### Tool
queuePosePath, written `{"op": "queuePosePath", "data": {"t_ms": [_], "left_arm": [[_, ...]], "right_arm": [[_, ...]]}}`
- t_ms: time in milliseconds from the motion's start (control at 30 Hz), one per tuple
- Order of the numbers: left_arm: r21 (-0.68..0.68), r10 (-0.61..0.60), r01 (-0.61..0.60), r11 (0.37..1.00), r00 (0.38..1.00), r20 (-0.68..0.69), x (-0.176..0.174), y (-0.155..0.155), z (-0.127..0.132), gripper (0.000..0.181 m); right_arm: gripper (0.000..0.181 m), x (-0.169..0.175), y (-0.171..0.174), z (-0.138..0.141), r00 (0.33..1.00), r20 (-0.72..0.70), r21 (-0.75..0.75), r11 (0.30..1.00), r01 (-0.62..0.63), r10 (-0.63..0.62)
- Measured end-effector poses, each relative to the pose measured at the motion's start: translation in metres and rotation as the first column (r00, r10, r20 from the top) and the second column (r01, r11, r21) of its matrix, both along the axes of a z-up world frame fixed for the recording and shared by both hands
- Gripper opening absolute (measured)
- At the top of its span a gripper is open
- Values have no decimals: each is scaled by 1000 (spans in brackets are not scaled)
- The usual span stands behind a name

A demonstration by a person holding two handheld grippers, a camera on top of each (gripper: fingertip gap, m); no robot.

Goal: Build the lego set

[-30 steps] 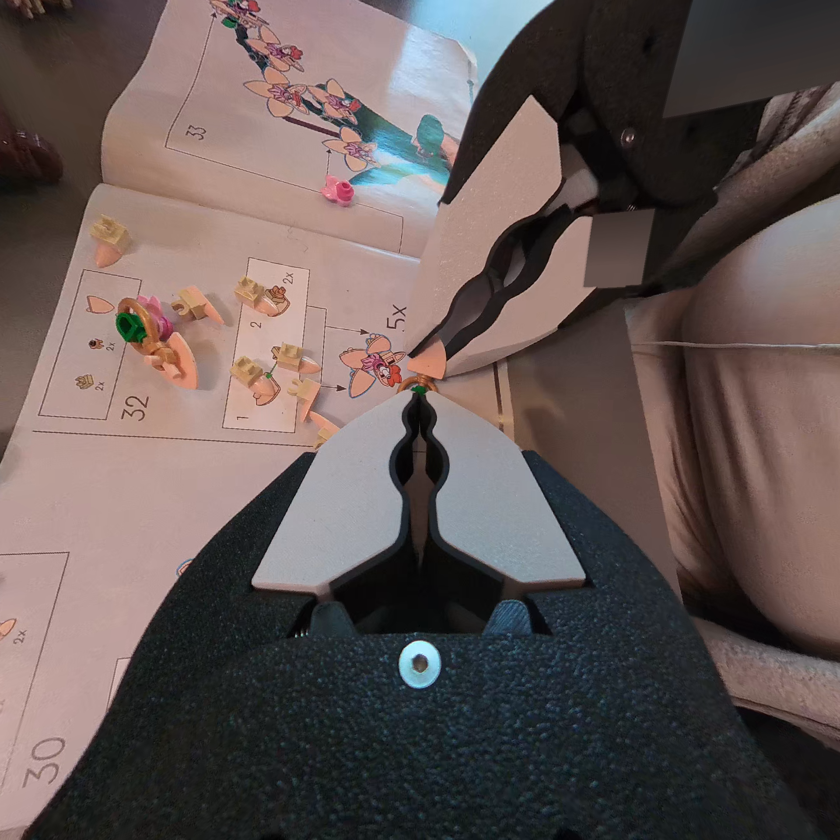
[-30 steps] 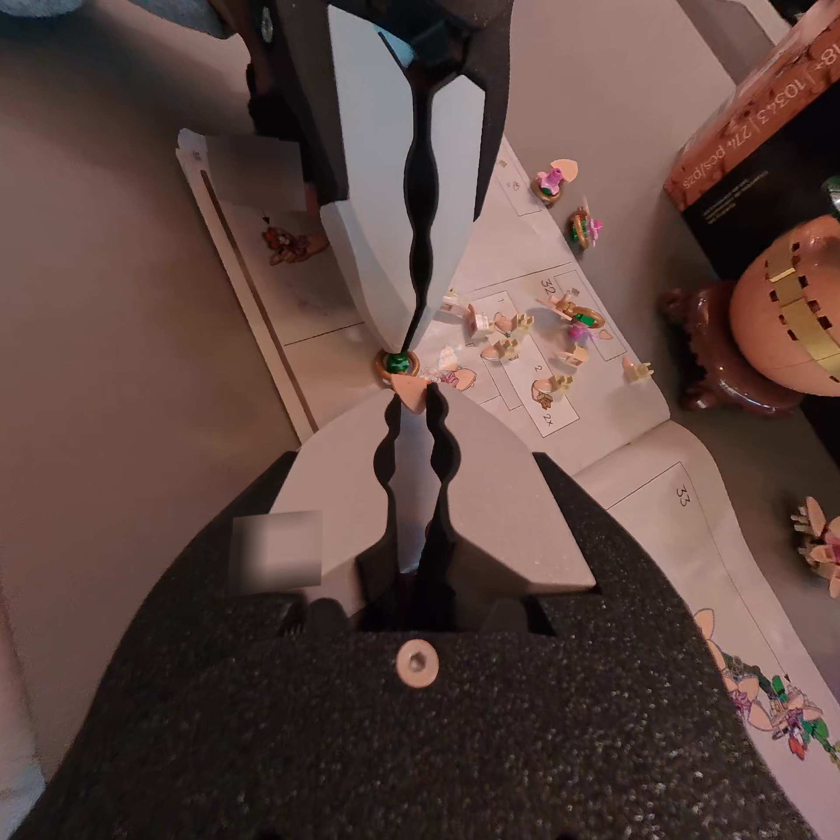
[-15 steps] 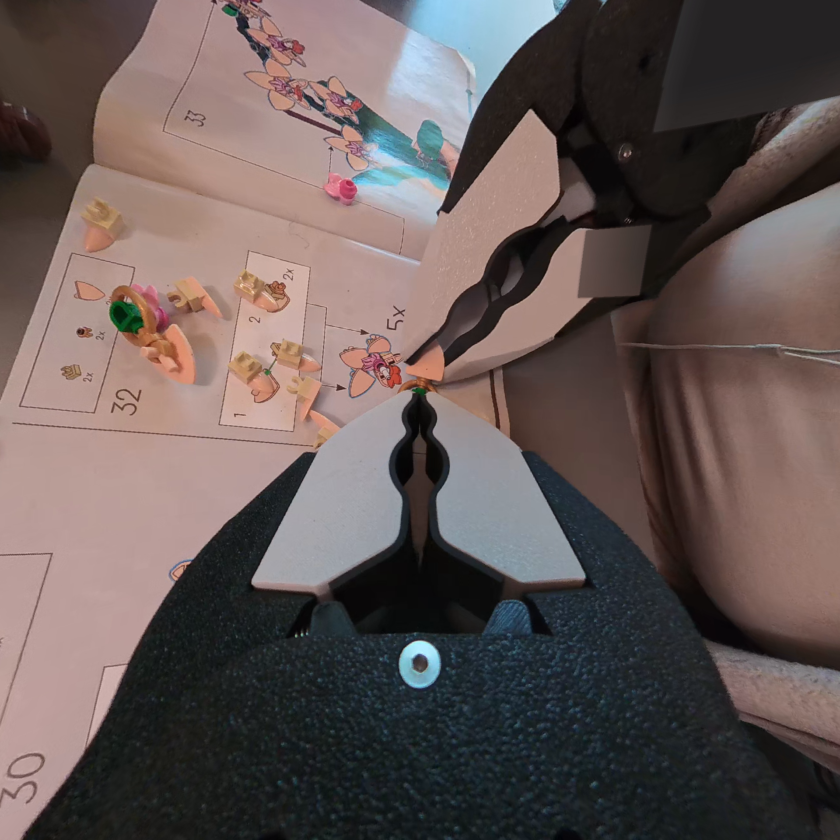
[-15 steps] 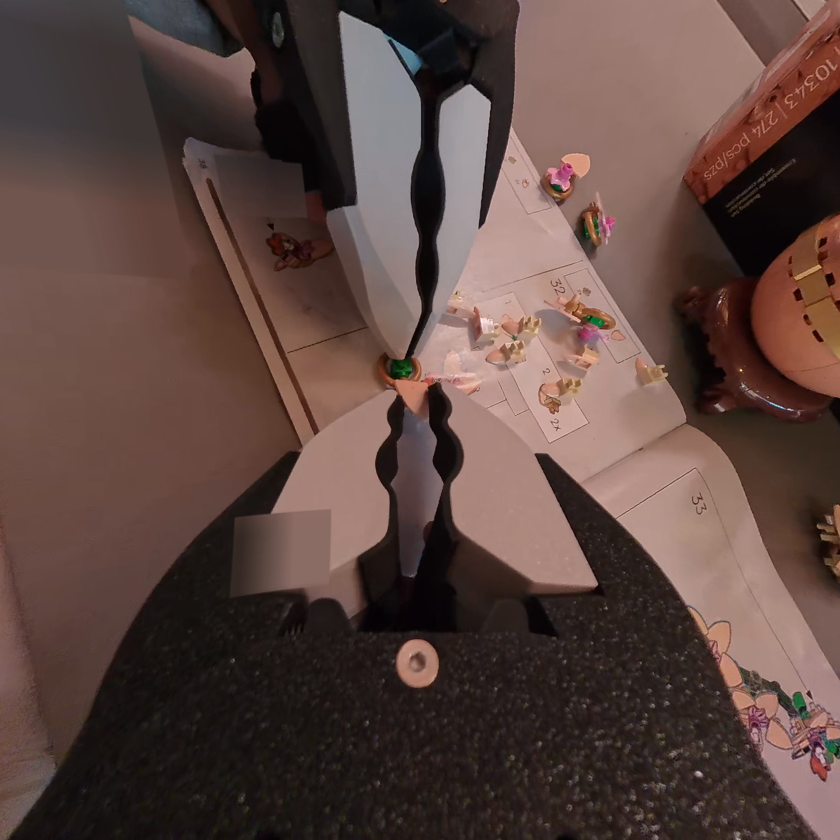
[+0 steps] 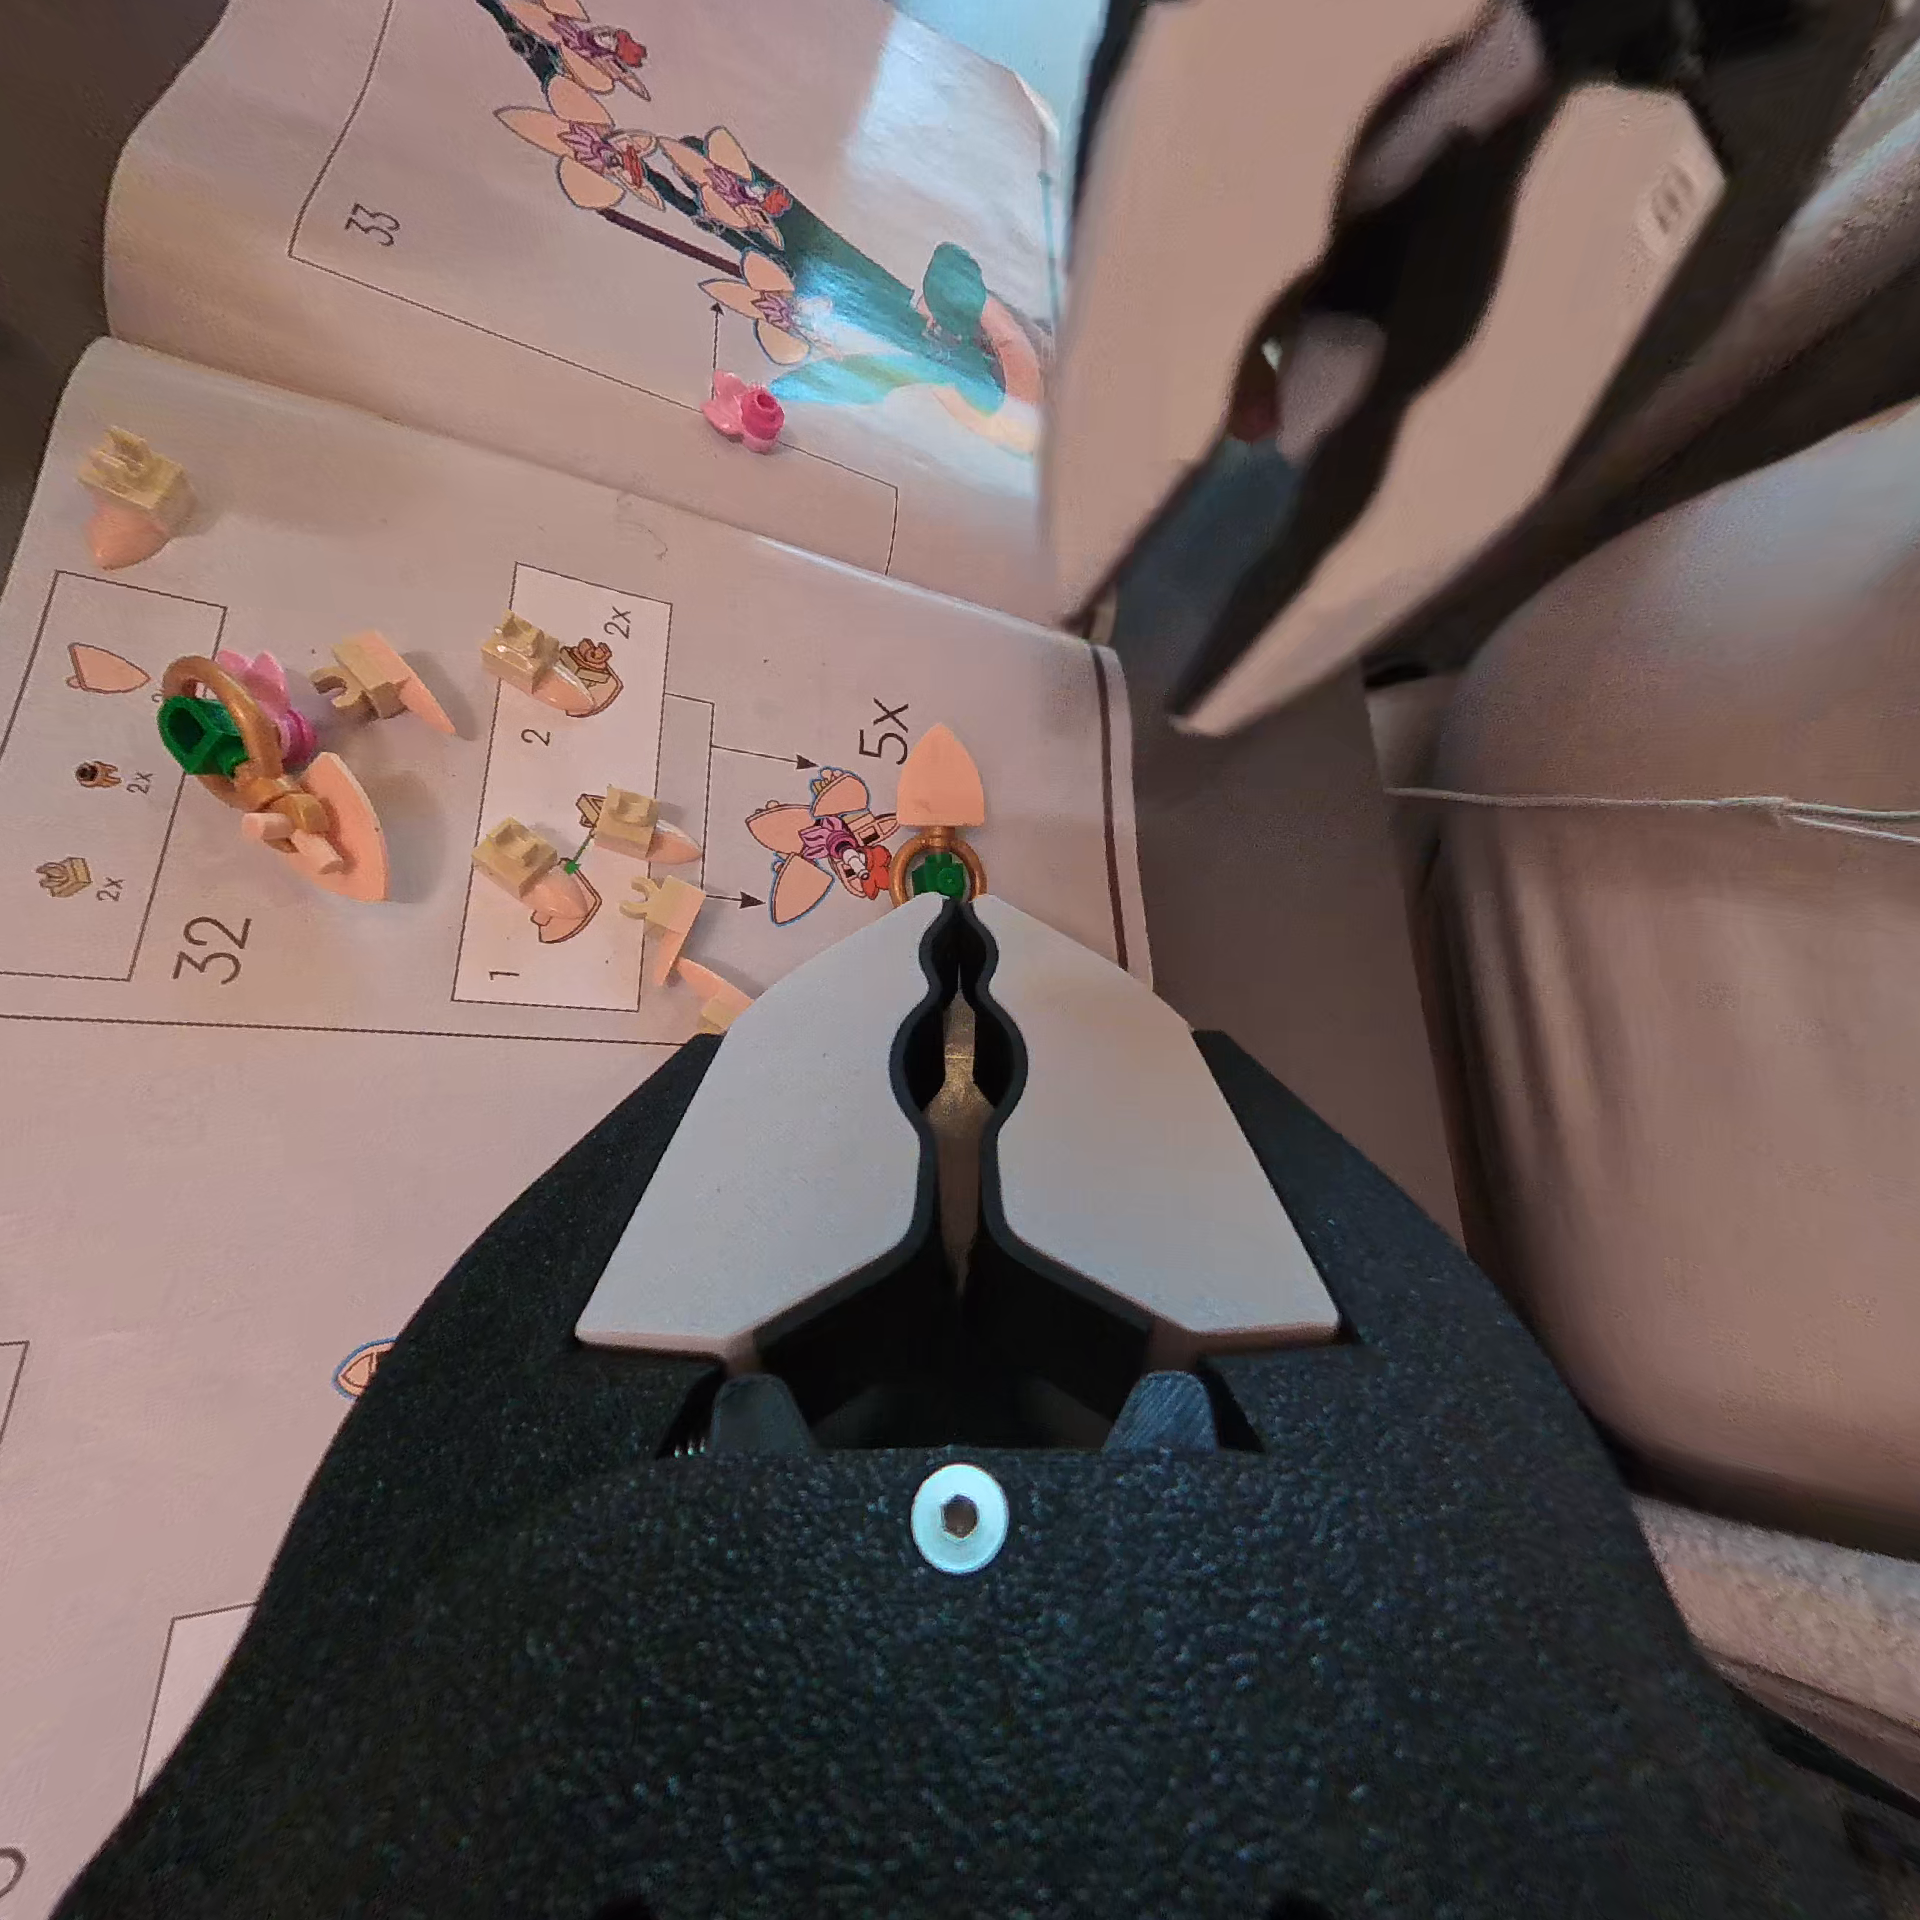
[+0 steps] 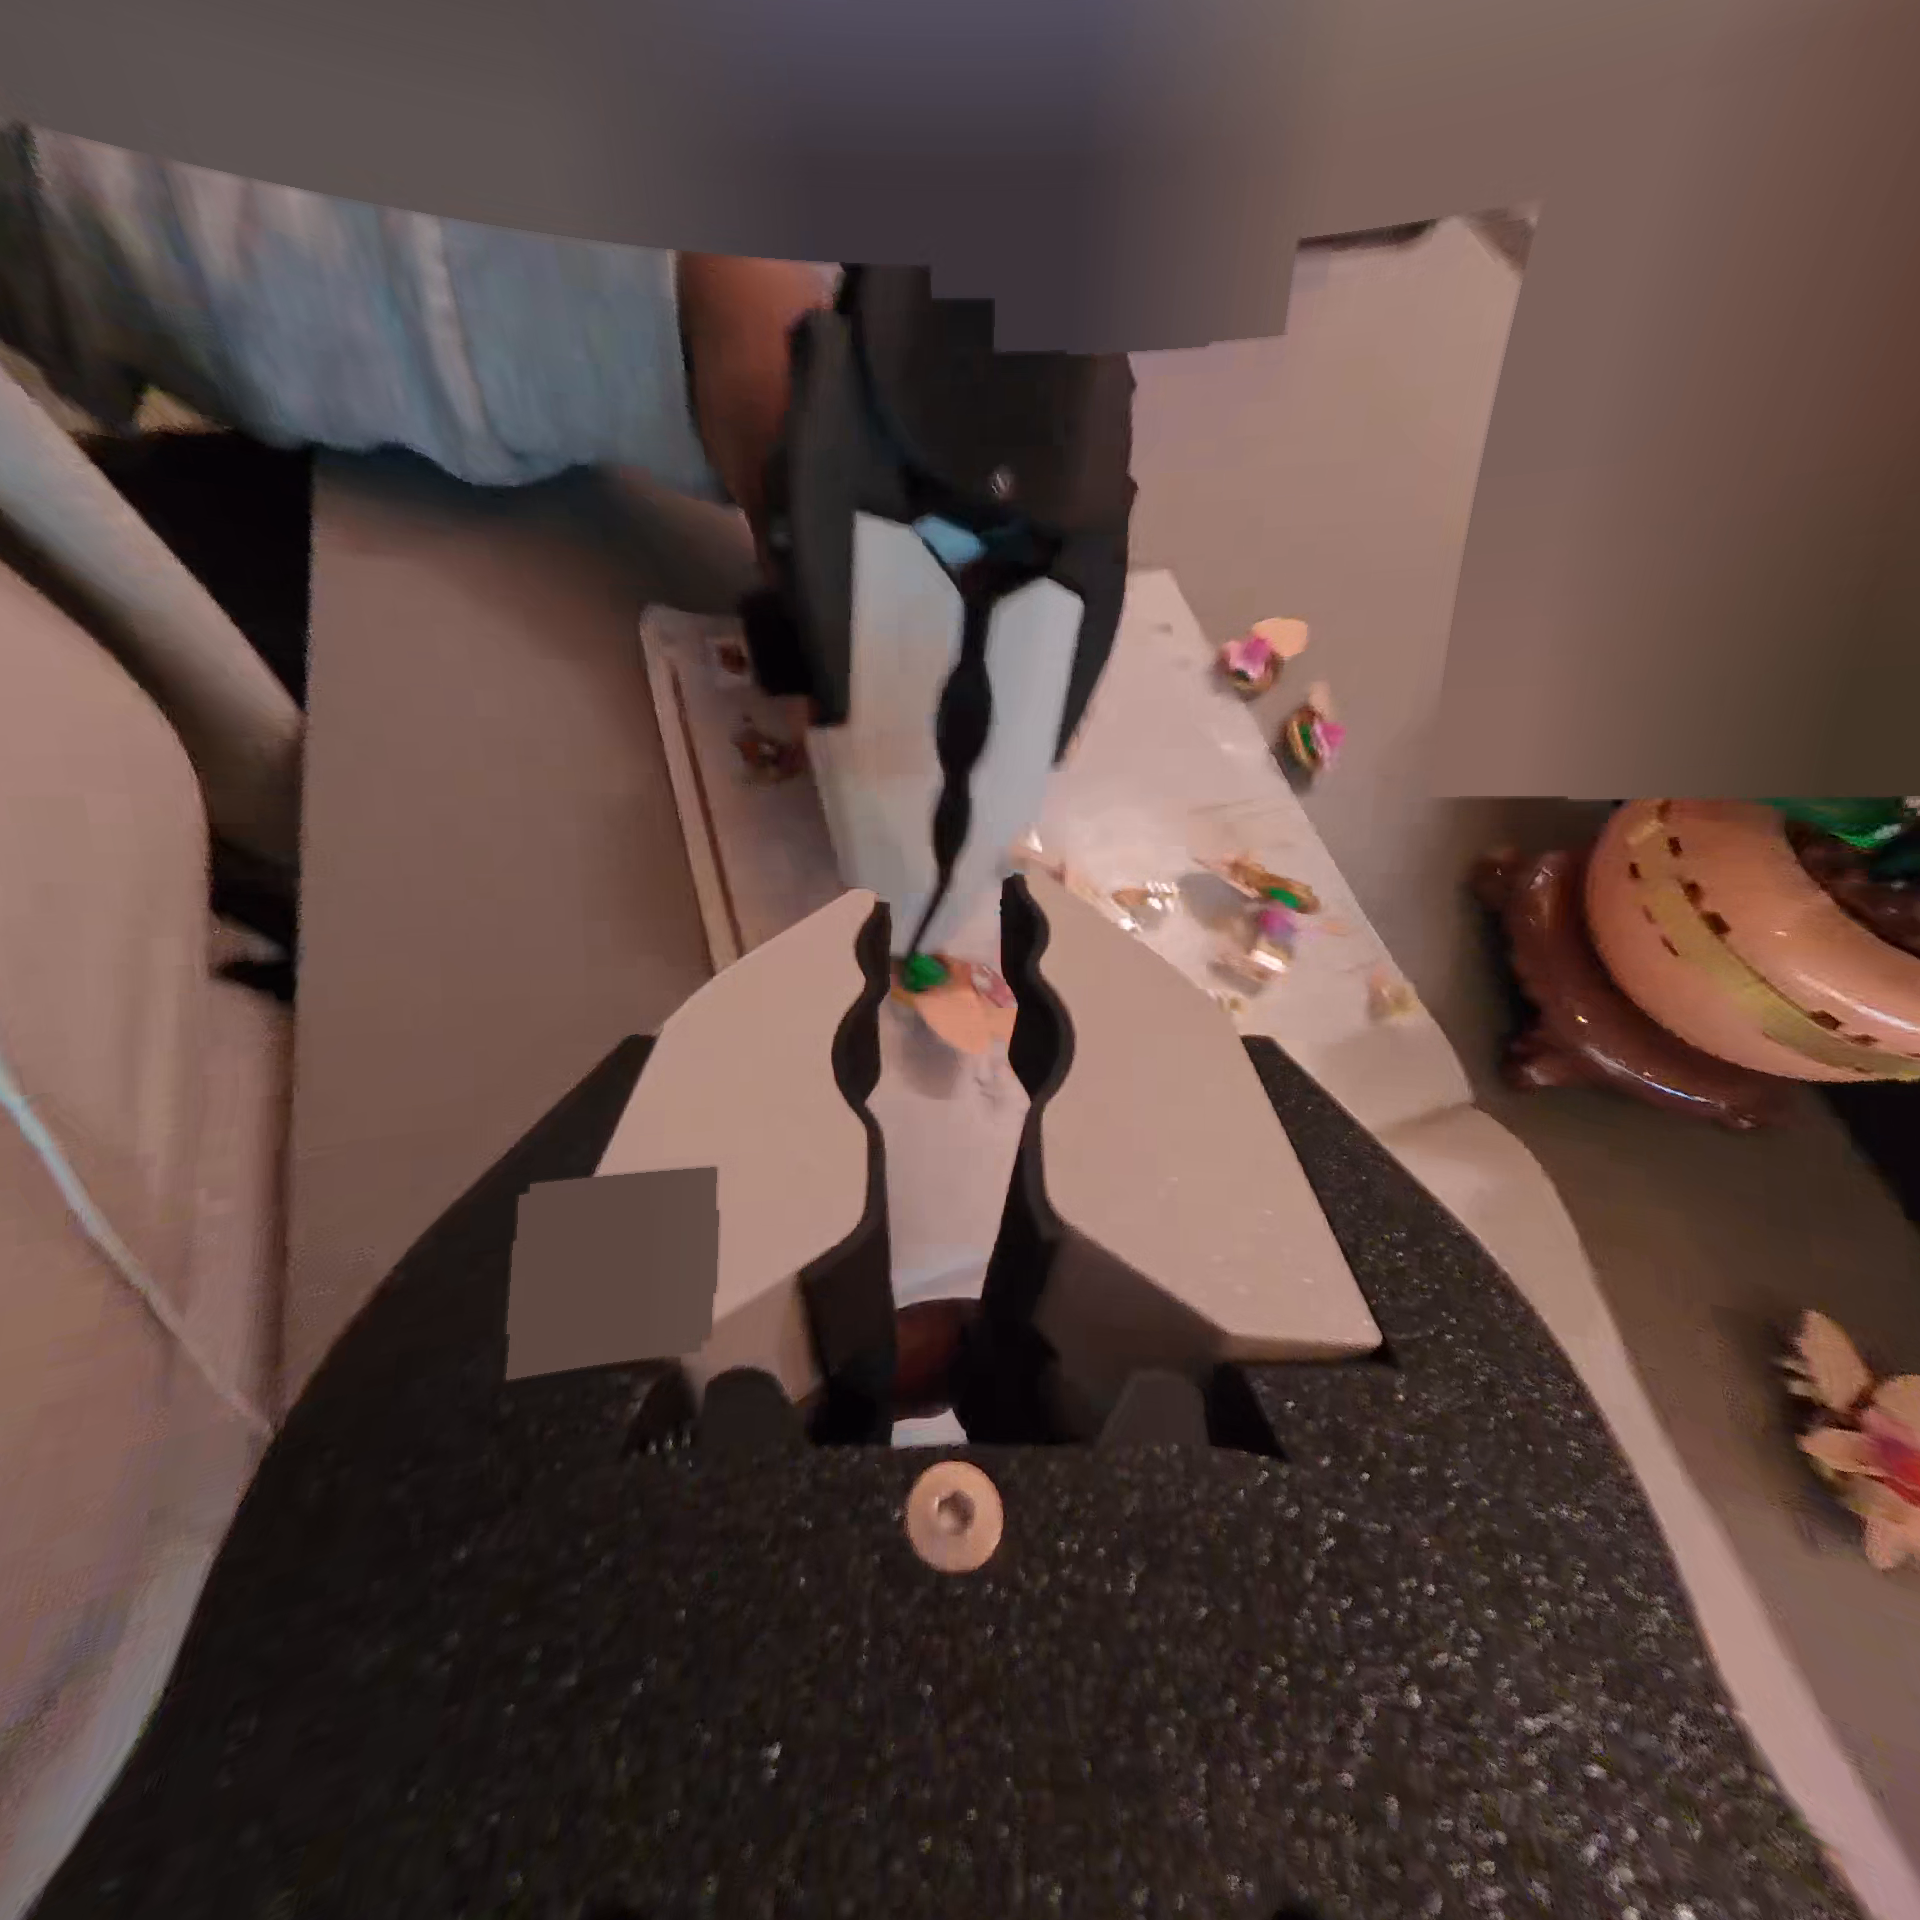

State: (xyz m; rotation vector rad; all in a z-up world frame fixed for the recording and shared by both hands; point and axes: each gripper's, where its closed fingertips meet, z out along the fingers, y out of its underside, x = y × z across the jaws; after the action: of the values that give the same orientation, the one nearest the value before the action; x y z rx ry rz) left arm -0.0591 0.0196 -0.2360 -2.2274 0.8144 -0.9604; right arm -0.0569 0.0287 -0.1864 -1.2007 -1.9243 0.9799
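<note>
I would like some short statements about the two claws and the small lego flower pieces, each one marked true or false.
1. The left claw is shut on the gold ring piece. True.
2. A peach petal sits on the ring's far side. True.
3. The right claw is clamped on that petal. False: its jaws stand apart, holding nothing.
4. The instruction booklet is closed. False: it lies open, with loose pieces on its pages.
5. A pink flower piece lies on the booklet's far page. True.
</note>
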Motion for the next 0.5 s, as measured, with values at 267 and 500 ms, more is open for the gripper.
{"op": "queuePosePath", "data": {"t_ms": [267, 500], "left_arm": [[16, 1, 0, 1000, 1000, -12, 0, 0, 0, 0], [17, 7, -7, 1000, 1000, -11, 0, 1, 0, 0]], "right_arm": [[18, 3, 9, -45, 943, 300, 15, 988, -154, 143], [12, 4, 9, -54, 923, 350, 28, 983, -182, 161]]}}
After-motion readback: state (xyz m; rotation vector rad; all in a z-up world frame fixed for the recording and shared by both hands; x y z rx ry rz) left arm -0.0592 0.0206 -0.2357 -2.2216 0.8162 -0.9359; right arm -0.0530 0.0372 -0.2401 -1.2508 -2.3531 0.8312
